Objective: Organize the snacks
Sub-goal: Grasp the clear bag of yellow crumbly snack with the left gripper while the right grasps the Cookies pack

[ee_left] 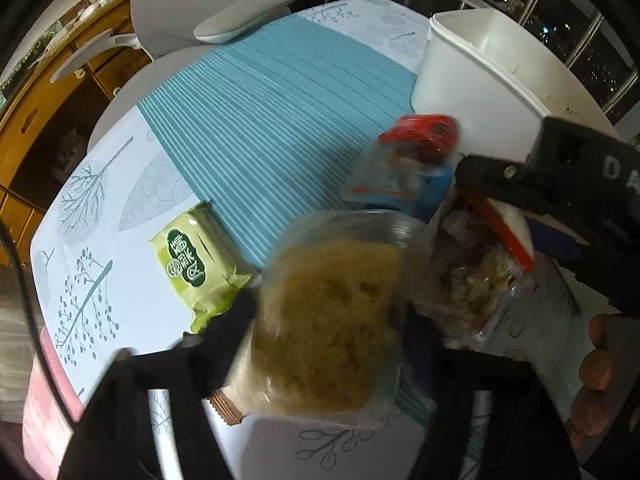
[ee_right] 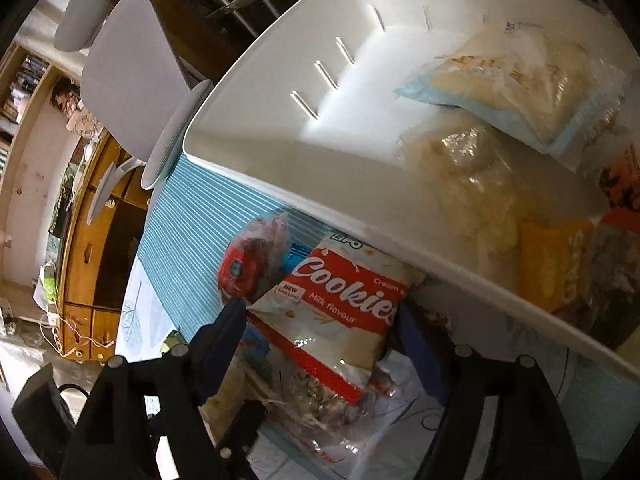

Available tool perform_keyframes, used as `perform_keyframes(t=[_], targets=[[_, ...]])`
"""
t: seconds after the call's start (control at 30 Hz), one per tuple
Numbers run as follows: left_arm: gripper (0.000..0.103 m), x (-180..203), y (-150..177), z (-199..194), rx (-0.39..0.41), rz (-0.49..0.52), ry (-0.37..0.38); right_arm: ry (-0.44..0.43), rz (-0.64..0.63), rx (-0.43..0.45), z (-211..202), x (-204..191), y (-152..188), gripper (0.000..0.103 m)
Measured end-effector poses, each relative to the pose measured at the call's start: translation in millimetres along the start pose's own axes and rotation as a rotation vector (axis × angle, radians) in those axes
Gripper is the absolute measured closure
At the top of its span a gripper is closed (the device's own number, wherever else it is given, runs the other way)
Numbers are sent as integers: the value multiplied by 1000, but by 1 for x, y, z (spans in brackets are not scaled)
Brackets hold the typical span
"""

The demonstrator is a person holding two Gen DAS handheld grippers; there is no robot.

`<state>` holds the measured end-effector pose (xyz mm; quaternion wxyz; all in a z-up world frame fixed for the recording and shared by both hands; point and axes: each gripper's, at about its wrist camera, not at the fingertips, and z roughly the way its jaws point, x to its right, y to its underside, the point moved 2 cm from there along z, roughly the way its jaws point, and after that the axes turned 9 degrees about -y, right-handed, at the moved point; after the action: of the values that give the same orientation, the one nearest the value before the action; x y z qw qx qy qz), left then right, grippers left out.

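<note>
My left gripper (ee_left: 332, 320) is shut on a clear pack of yellow-brown crumbly snack (ee_left: 328, 320), held above the table and blurred. My right gripper (ee_right: 320, 320) is shut on a red and white Cookies packet (ee_right: 340, 304), just below the rim of the white bin (ee_right: 320, 208). The right gripper also shows in the left wrist view (ee_left: 492, 208), with the packet's red edge (ee_left: 504, 232). The bin (ee_left: 472, 68) holds several packs, among them a pale blue one (ee_right: 516, 84) and a yellow one (ee_right: 556, 264). A red-topped clear bag (ee_left: 408, 164) and a green packet (ee_left: 200, 264) lie on the table.
The table carries a blue striped mat (ee_left: 272, 120) over a leaf-print cloth (ee_left: 92, 208). A grey chair (ee_left: 240, 20) stands at the far side. Wooden cabinets (ee_left: 48, 112) stand on the left. Another clear snack bag (ee_left: 472, 284) lies below the right gripper.
</note>
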<state>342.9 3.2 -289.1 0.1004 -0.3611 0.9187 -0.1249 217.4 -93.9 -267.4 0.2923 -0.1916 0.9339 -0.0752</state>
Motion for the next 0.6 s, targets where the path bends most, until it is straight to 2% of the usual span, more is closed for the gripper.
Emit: perform_keyframes(t=[0.2,0.23,0.27,0.3,0.4,0.47,0.53,0.6], targets=[[48,-1,2,-2,-1,-15,14,-7,-1,-55,4,0,-4,30],[49,0,3,-3,-3,-14,14,-8,-1,-58,3,0,-4,35],[49,0,4,-3,-8,-13,12,-2,-3,-63,2,1,-5,47],[49,2,6,-5,-13,-15,9,-2,-3,-72,3,2,-5,73],[49,4,11,-12,-25,-36,1,-27,8,-101,2,7,-6,79],[49,2,13,-17,-26,-53,1,-34,10,-109,0,9,-5,85],[49,2,19,-25,-24,-74,2,-37,0,-110,-4,11,-5,97],[49,2,26,-36,-24,-99,5,-55,-6,-114,-7,11,-5,100]])
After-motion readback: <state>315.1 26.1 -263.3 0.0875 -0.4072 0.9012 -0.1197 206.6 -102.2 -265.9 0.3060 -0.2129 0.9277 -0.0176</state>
